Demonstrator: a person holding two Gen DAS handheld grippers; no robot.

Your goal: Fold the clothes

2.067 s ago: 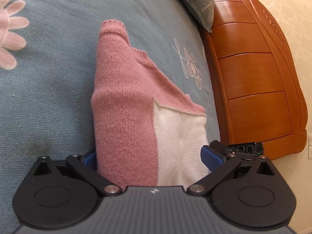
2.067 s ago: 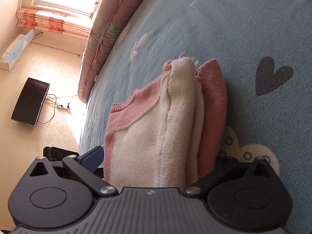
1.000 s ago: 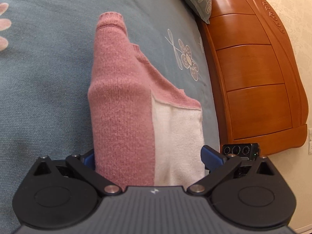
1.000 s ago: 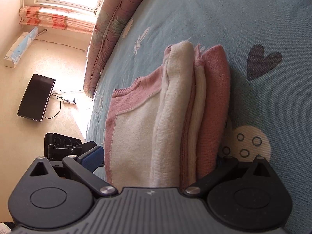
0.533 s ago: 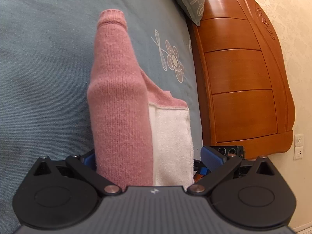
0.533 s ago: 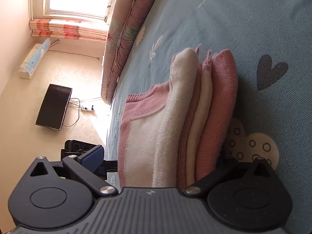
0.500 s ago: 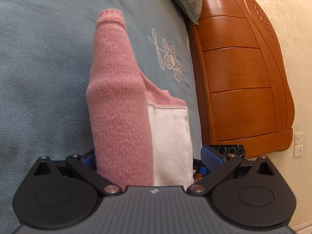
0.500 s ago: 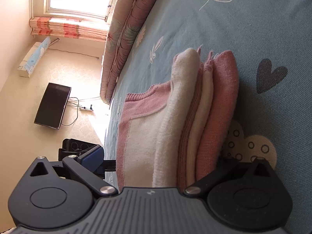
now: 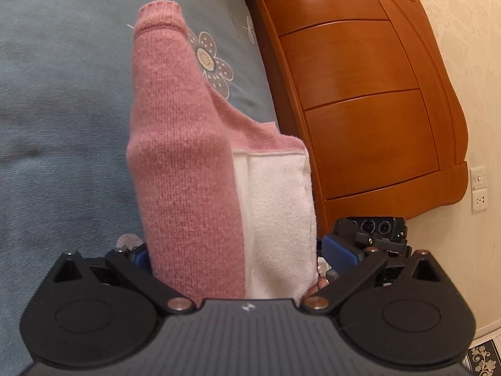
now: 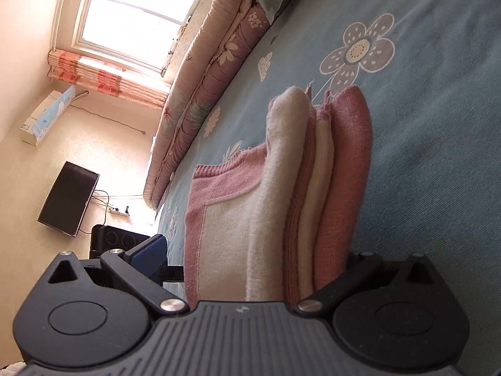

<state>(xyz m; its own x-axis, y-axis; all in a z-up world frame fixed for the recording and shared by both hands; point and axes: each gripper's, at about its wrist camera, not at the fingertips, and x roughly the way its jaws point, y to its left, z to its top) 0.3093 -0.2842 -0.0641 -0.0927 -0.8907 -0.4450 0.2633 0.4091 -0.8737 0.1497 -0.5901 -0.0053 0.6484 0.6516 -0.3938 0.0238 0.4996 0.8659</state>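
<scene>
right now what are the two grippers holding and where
Both hold the folded pink and cream knit sweater: left gripper spans one end of the bundle, right gripper the opposite end, across its stacked layers.

Two wrist fisheyes sit close over a folded pink-and-white sweater (image 9: 194, 169) on a blue bed (image 9: 62, 94). The left view faces the wooden headboard (image 9: 360, 94); the right faces the window (image 10: 134, 18) and wall-mounted television (image 10: 67, 197). Both share the sweater, the bed, and each other's tool.
</scene>
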